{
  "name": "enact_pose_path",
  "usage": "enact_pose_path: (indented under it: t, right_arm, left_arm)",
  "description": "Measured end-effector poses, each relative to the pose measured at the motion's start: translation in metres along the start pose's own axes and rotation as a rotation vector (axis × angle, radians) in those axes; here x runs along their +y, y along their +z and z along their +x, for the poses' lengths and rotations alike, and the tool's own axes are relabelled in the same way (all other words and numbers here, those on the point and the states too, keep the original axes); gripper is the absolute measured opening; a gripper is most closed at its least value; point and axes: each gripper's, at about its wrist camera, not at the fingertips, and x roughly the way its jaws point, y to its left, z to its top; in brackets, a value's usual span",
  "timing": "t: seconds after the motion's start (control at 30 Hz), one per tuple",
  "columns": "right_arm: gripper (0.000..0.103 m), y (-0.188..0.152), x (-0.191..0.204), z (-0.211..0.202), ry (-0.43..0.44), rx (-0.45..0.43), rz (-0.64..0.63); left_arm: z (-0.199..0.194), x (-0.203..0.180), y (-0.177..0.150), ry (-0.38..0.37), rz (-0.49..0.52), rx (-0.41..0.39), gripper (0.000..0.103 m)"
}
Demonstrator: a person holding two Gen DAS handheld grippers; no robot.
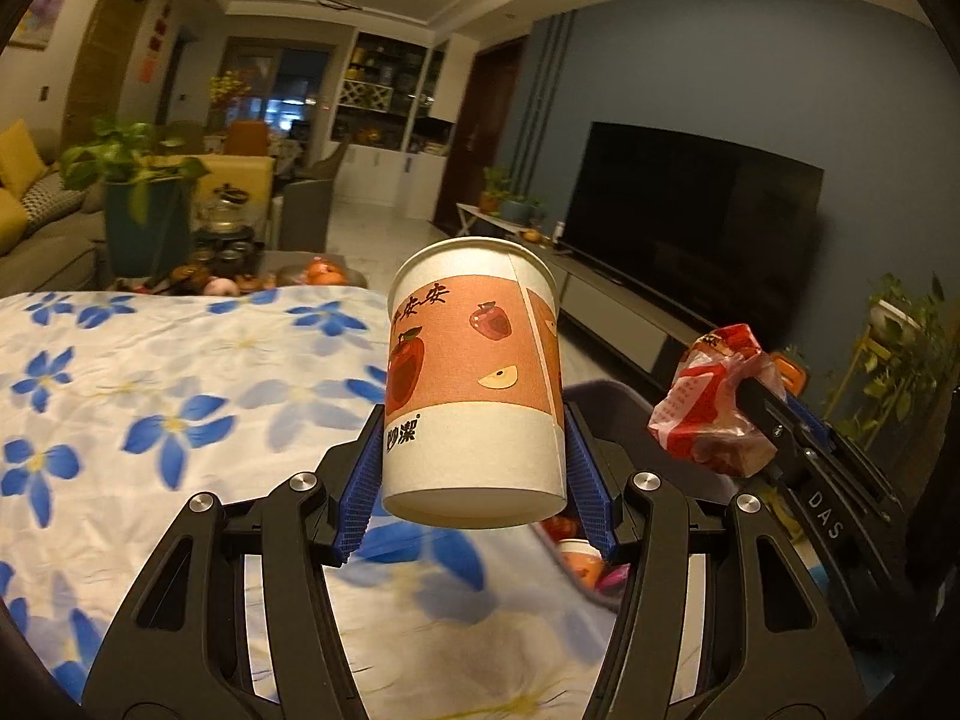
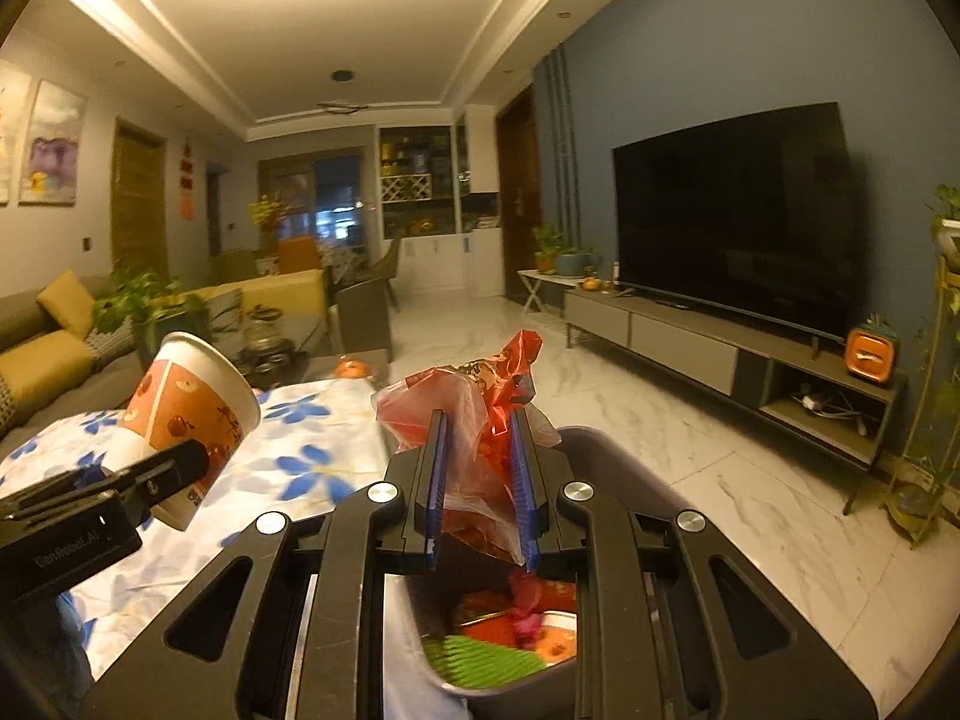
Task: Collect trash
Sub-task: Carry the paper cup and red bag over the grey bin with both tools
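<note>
— Paper cup [image 1: 474, 396] sits pinched low on its wall between the left gripper [image 1: 474, 474] pads; the right gripper [image 2: 478, 480] is clamped on a crumpled red plastic wrapper [image 2: 474, 414]. Where's the bin?

— Grey trash bin [image 2: 606, 462] lies directly below the right gripper, to the right of the left one. I'd release the wrapper first, then carry the cup over the rim before letting go.

— Any writing?

— "妙潔" on the cup's white band; "DAS" on the right gripper's body in the left view.
</note>
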Motion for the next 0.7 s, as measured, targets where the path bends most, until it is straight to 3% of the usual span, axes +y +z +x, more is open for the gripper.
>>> enact_pose_path:
  t: [0.4,0.7]
  right_arm:
    - [0.024,-0.013,-0.029,0.010,-0.048,-0.007,0.039]
    - [0.025,-0.015,-0.039,0.022,-0.037,0.000,0.064]
  left_arm:
    - [0.055,-0.041,-0.013,-0.096,0.045,0.055,0.055]
    - [0.079,-0.048,-0.017,-0.155,0.052,0.071,0.057]
